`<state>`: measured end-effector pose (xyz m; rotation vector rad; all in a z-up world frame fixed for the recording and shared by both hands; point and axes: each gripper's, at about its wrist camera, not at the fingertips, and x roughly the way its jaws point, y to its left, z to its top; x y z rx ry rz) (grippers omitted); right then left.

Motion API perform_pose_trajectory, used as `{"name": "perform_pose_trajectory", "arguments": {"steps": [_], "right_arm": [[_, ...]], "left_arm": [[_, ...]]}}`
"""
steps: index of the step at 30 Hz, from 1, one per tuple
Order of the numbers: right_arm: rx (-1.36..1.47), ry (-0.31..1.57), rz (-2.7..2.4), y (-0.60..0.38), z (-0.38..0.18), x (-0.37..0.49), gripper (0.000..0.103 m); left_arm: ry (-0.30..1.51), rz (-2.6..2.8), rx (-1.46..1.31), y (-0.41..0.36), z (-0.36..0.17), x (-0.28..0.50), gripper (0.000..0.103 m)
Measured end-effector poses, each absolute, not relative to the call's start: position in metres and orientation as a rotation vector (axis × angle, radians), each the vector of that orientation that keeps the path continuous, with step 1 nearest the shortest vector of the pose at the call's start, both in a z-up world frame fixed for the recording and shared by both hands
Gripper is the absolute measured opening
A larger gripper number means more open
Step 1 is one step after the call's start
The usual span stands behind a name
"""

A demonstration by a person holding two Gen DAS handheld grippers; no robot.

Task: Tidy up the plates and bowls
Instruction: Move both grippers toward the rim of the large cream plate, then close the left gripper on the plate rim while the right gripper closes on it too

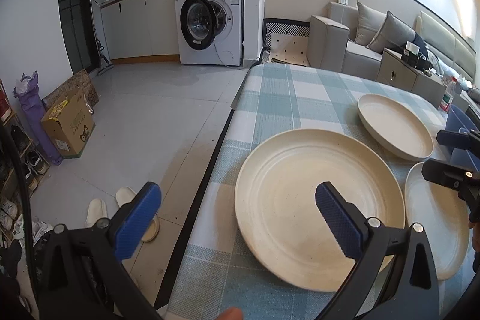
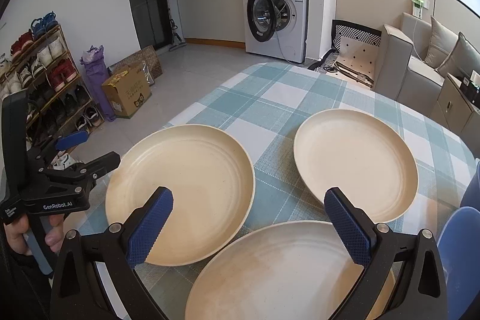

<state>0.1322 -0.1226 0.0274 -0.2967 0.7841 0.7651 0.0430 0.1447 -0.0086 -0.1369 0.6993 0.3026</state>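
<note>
While both grippers hover over the table [image 2: 270,92], neither holds anything. Left gripper [image 1: 237,218]: fingers spread wide, nothing between the pads. Its left pad [image 1: 138,221] hangs out past the table's left edge, over the floor [image 1: 144,116]; its right pad [image 1: 339,221] sits above the left plate [image 1: 300,185], contact unclear, looks apart. Right gripper [image 2: 249,225]: fingers also spread wide, empty. Its left pad [image 2: 150,227] is over the left plate's [image 2: 186,185] near rim, its right pad [image 2: 348,227] over the gap between the near plate [image 2: 270,275] and far plate [image 2: 354,164].

Three cream plates, all flat on the checked cloth. Left plate lies near the table's left edge. Far plate [image 1: 393,125] is further in, apart from the others. Near plate [image 1: 435,224] is closest to the right gripper; whether its rim touches the left plate's or only overlaps it in view, can't tell.

Blue rack [image 2: 462,245] at the table's right side, just beside the near plate, only partly in frame. Far half of the cloth is open. Washer [image 2: 276,17], box [image 2: 126,92] and shoe rack [image 2: 45,86] stand well off on the floor; sofa [image 1: 345,41] behind the table's far edge.
</note>
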Motion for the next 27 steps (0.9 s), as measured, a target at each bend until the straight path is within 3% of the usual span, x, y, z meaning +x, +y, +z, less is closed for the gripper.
{"name": "perform_pose_trajectory", "arguments": {"steps": [27], "right_arm": [[-0.364,0.88,0.773,-0.085,-0.013,0.148,0.103]], "left_arm": [[0.809,0.246,-0.218,0.151,-0.037,0.051,0.101]]}}
